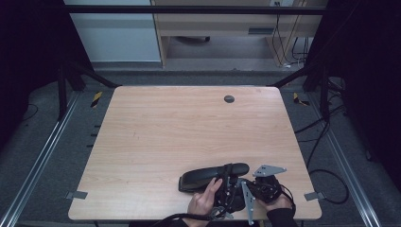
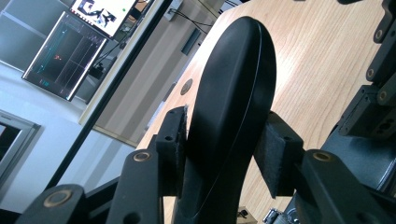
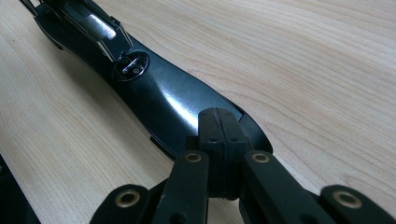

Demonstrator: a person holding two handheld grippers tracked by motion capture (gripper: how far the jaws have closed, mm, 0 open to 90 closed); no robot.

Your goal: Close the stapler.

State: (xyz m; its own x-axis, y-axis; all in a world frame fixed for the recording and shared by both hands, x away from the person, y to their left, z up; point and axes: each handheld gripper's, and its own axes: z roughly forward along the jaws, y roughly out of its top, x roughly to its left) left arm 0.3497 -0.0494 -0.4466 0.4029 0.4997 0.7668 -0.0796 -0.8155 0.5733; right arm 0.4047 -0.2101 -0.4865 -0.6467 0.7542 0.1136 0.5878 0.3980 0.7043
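High view shows the black case lying near the tabletop front edge. Left tongs clamp its body; right tongs, fully closed, rest at its end. Maintain firm left-hand pressure while working.

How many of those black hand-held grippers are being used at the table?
2. The left gripper is near the table's front edge, shut on a long black case. The right gripper is just beside it, jaws shut, resting at the case's right end.
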